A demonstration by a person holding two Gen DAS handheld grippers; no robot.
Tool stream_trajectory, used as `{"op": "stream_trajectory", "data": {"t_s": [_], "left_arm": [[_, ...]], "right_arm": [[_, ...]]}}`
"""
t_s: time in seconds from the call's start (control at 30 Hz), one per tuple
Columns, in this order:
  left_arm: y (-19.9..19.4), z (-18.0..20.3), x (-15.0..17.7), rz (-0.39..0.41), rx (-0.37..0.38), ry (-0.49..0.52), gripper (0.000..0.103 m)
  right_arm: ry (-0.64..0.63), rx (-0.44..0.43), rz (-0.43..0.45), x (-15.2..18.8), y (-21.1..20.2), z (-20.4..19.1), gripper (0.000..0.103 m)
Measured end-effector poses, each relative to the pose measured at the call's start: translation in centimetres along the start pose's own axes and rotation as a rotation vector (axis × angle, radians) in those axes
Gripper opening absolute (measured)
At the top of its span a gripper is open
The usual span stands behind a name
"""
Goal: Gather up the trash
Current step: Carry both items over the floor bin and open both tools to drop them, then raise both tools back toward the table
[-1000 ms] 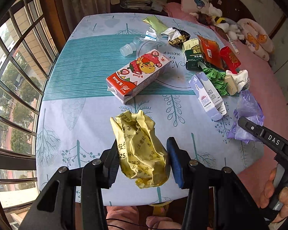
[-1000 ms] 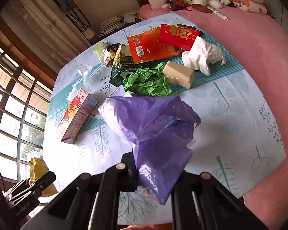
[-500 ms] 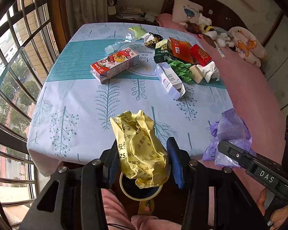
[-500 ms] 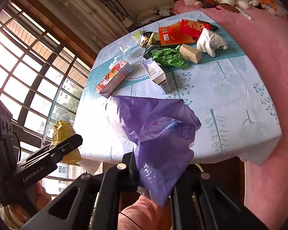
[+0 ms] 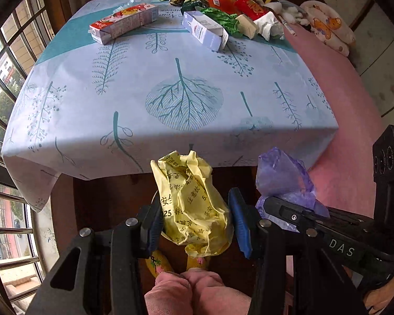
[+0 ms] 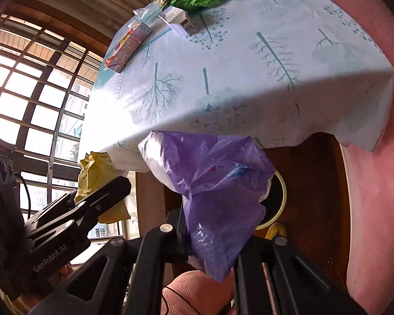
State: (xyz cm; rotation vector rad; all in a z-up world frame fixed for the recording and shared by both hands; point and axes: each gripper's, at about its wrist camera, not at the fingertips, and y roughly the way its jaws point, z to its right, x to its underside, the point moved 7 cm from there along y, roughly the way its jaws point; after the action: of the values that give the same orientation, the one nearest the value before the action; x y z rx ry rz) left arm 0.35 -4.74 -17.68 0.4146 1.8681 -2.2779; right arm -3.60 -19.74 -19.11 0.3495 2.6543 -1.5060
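- Left gripper (image 5: 195, 220) fingers clamp yellow wrapper (image 5: 190, 204); right gripper (image 6: 210, 246) pinches purple bag (image 6: 218, 191).
- Both hang off the table (image 5: 170, 92), bin (image 6: 281, 197) at 3 o'clock of the bag.
- Risk: light trash drifting past the half-hidden bin rim.

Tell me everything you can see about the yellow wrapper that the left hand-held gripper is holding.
The yellow wrapper is a crumpled sheet, thin and papery in look, printed with dark characters and digits. The left hand-held gripper is shut on it: one blue pad presses its right side, the other pad its left. It stands roughly upright, its crumpled top above the pads and its lower end hanging below them. It is held off the table, in front of the tablecloth's near edge. The right wrist view shows it too.
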Motion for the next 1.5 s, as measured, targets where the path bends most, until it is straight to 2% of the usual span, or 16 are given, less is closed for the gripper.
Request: {"op": "stream_trajectory", "data": {"t_s": [0.17,0.33,0.43,0.5,0.53,0.6,0.63,0.67,0.77,0.93,0.97,1.1,1.27,1.5], "left_arm": [[7.0,-1.0,3.8,-0.062,-0.005,0.026,0.047],[15.0,-2.8,6.2,-0.101,-0.002,0.024,0.048],[18.8,-3.5,7.0,-0.091,-0.004,0.041,0.061],[20.8,-4.0,7.4,-0.096,0.008,0.058,0.086],[21.5,-4.3,7.4,-0.089,0.003,0.060,0.089],[22.5,-5.2,7.4,-0.062,-0.024,0.058,0.100],[22.9,-5.6,7.4,-0.054,-0.038,0.056,0.102],[23.2,-6.1,7.4,-0.053,-0.051,0.057,0.102],[23.6,-7.1,7.4,-0.048,-0.078,0.056,0.102],[22.1,-7.7,7.3,-0.066,-0.075,0.062,0.102],[21.3,-7.8,7.3,-0.065,-0.074,0.062,0.102],[17.1,-7.5,6.4,-0.038,-0.065,0.061,0.102],[8.8,-6.4,4.1,0.042,-0.037,0.069,0.102],[-3.8,-4.4,0.3,0.175,-0.004,0.115,0.102]], "right_arm": [[0.044,0.041,-0.042,2.9,6.5,3.5,0.009],[0.096,0.072,-0.060,4.7,14.5,8.2,0.009],[0.109,0.089,-0.070,5.5,18.9,10.9,0.013],[0.104,0.105,-0.068,5.8,21.3,12.2,0.014],[0.093,0.114,-0.062,5.8,22.2,12.7,0.017],[0.086,0.127,-0.063,6.0,23.7,13.5,0.033],[0.090,0.126,-0.062,6.0,24.3,13.9,0.046],[0.093,0.122,-0.058,6.0,24.7,13.9,0.055],[0.081,0.123,-0.062,6.0,25.2,13.5,0.065],[0.091,0.140,-0.049,5.8,23.5,12.4,0.066],[0.091,0.141,-0.037,5.5,23.5,12.6,0.066],[0.090,0.159,0.024,5.2,19.5,10.9,0.066],[0.060,0.167,0.085,5.2,12.1,7.3,0.066],[-0.040,0.151,0.170,4.3,0.9,-0.1,0.066]]}}
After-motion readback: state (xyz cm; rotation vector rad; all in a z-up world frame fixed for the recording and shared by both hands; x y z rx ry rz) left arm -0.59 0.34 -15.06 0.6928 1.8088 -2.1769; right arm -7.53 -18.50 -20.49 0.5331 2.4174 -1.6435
